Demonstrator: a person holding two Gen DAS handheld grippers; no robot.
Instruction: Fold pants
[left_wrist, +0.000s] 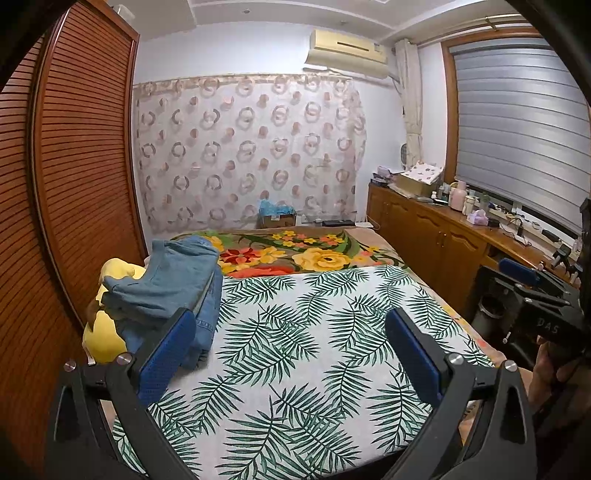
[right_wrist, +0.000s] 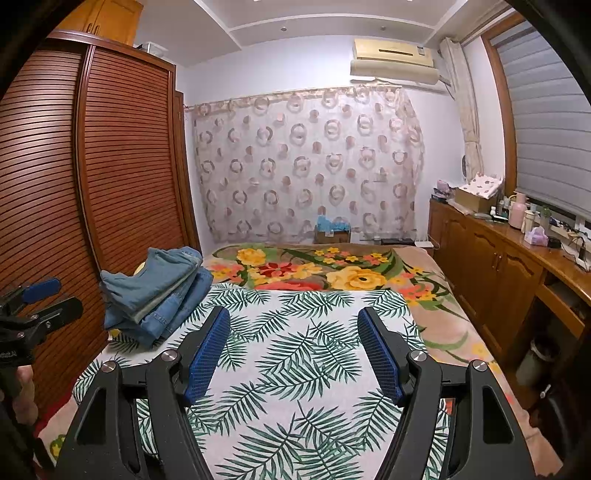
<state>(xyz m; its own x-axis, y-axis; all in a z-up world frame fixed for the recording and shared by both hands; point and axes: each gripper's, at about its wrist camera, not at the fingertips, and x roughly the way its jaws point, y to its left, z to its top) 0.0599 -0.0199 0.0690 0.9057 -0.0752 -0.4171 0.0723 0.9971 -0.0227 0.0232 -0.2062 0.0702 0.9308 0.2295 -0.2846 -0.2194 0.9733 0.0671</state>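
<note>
Left hand-held gripper (left_wrist: 291, 328) is hanging over the white cloth with green palm-leaf print (left_wrist: 295, 332), blue-padded jaws standing wide apart, holding nothing. Right hand-held gripper (right_wrist: 293, 332) is hovering likewise over the same cloth, jaws well spread, nothing between them. Folded blue denim pants (right_wrist: 159, 295) are lying in a stack at the cloth's far left corner on the bed, just beside the brown slatted wardrobe (right_wrist: 74, 184), partly resting on a yellow cushion (left_wrist: 107, 332). Flowered blanket (right_wrist: 314, 269) is lying beyond the cloth.
</note>
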